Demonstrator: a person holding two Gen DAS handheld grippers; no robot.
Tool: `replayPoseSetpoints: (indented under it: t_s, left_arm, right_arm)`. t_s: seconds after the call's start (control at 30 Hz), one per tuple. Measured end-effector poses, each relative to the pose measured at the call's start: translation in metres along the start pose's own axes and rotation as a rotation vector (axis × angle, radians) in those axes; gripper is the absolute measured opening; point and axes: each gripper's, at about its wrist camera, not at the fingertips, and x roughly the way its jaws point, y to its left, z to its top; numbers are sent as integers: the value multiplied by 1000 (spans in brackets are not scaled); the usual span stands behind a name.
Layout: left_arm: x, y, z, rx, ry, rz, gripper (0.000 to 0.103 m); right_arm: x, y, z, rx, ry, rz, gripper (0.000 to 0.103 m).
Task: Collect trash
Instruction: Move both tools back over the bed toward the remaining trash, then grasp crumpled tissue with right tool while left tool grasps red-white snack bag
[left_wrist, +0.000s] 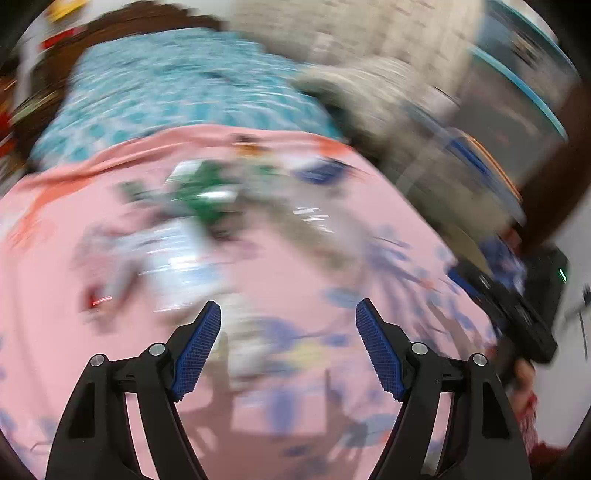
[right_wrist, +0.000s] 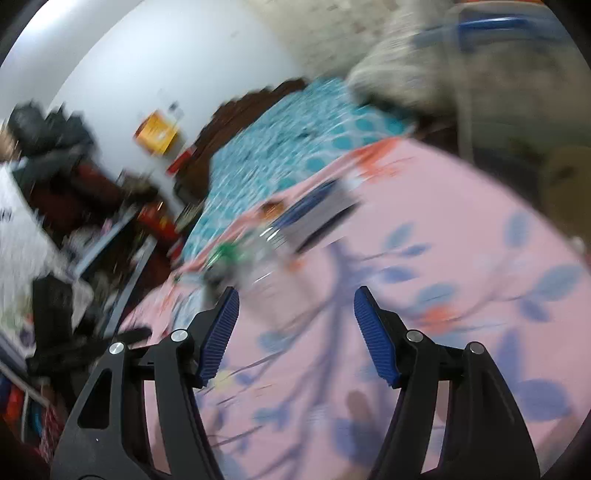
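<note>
A: What is seen in the left wrist view?

B: The left tongs (left_wrist: 288, 314) are seen spread wide, with nothing gripped between the blue ribbed pads (left_wrist: 197, 349). A bed covered by a pink floral sheet (left_wrist: 55, 332) is seen below them. The whole picture is heavily smeared, so little can be made out sharply.

A: Where is the trash found there?

B: A loose scatter of litter (left_wrist: 207, 206) is spread over the sheet ahead of the tongs, well apart from them. A green wrapper-like piece and a pale, shiny crumpled piece (left_wrist: 181, 266) can be told; the rest cannot be named. A teal patterned blanket (left_wrist: 166, 92) is laid beyond the pink sheet, and a pale pillow (left_wrist: 365, 85) is seen at the far right. A black device (left_wrist: 532, 317) is seen at the right edge.

A: And in the right wrist view?

B: The right tongs (right_wrist: 295, 306) are likewise held apart, with nothing pinched. The same pink sheet (right_wrist: 461, 206) is seen under them. The trash (right_wrist: 236, 258) is gathered ahead of the left pad, near the seam where the teal blanket (right_wrist: 280, 147) begins. A flat blue-and-grey packet (right_wrist: 314, 214) is lying just beyond it. A white wall (right_wrist: 166, 55) and cluttered shelving (right_wrist: 74, 206) are seen to the left, though their contents are too blurred to be named.
</note>
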Motion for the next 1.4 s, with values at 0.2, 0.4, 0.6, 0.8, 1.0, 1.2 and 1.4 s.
replayPoseSetpoints:
  t_s: [0.2, 0.4, 0.6, 0.8, 1.0, 1.2, 1.4]
  left_arm:
    - [-19, 101, 13, -139, -57, 175, 73]
    - [16, 140, 38, -77, -20, 215, 89]
    - [57, 151, 42, 51, 73, 135, 92]
    - [61, 152, 32, 83, 85, 102, 7]
    - [27, 143, 12, 56, 43, 74, 5]
    - [-20, 111, -20, 63, -4, -5, 5]
    - [-30, 56, -38, 121, 6, -113, 6]
  right_arm:
    - [59, 83, -30, -182, 138, 58, 80]
    - [104, 132, -50, -289, 232, 51, 89]
    - [130, 143, -57, -304, 277, 18, 89]
    - [144, 155, -67, -346, 294, -17, 81]
    - [122, 162, -77, -402, 265, -8, 54]
    - [82, 143, -76, -327, 201, 13, 37]
    - [49, 117, -76, -262, 143, 7, 37]
